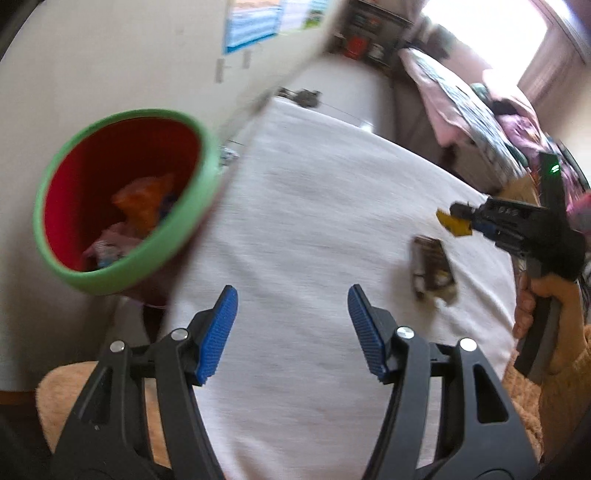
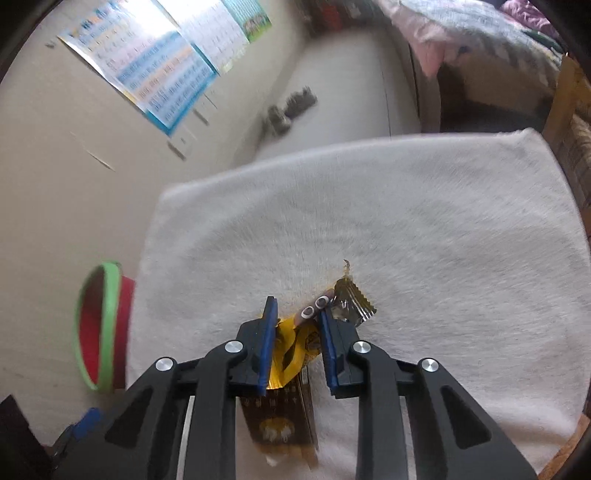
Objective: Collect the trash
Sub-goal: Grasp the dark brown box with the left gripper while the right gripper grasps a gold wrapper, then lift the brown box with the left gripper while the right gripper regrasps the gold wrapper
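We get soft daylight from a blown-out window (image 1: 484,33) far ahead-right of the left gripper, motion smear everywhere, glare on the wall poster (image 2: 155,74), heavy fisheye bending and dark corners.

Bright window (image 1: 484,33), posters (image 2: 155,81) on beige wall.

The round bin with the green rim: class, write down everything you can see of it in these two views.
The round bin with the green rim has a bright red inside and a red outer wall, and looks like plastic. It stands open, with no lid, on the pale floor beside the edge of the white cloth-covered surface. Inside lie crumpled wrappers: an orange one and pinkish ones lower down. Neither tool touches it. Both views are blurred, so finer details cannot be told.
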Action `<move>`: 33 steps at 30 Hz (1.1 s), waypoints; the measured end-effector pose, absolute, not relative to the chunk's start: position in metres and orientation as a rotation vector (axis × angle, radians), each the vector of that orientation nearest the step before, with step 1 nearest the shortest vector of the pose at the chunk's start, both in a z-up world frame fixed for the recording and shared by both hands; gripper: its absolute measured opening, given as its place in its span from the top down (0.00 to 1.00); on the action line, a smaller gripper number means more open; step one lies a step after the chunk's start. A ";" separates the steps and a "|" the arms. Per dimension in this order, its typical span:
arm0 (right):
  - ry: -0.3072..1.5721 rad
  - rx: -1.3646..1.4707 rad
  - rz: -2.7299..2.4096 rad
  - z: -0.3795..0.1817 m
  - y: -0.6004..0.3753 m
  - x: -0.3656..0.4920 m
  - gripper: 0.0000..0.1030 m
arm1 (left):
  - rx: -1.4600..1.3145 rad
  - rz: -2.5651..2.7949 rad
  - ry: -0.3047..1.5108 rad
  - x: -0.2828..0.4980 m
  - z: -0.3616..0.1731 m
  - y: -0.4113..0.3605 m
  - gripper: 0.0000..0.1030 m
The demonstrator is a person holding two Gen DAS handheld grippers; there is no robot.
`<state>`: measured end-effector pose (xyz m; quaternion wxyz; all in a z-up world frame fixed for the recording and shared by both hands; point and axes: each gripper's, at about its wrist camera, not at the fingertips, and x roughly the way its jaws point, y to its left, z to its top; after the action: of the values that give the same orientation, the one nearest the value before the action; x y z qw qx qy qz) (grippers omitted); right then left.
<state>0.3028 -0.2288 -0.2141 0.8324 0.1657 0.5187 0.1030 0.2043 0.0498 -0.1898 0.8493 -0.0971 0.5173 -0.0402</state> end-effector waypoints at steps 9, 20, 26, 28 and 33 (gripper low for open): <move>1.107 0.218 0.213 -0.216 -0.259 0.190 0.78 | -0.127 -0.250 1.170 0.251 -0.213 -0.059 0.35; 1.155 0.256 0.317 -0.231 -0.255 0.177 0.76 | -0.061 -0.258 1.259 0.274 -0.241 -0.115 0.49; 1.167 0.288 0.375 -0.232 -0.255 0.176 0.72 | -0.034 -0.296 1.249 0.258 -0.230 -0.098 0.53; 1.170 0.284 0.388 -0.232 -0.253 0.174 0.68 | 0.010 -0.292 1.246 0.249 -0.226 -0.091 0.53; 1.157 0.291 0.364 -0.231 -0.253 0.172 0.44 | 0.043 -0.270 1.249 0.227 -0.227 -0.070 0.52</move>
<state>0.1724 -0.2526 -0.2312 0.8118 0.1360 0.5417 0.1702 0.2266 -0.0704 -0.2267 0.8024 0.0200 0.5830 -0.1261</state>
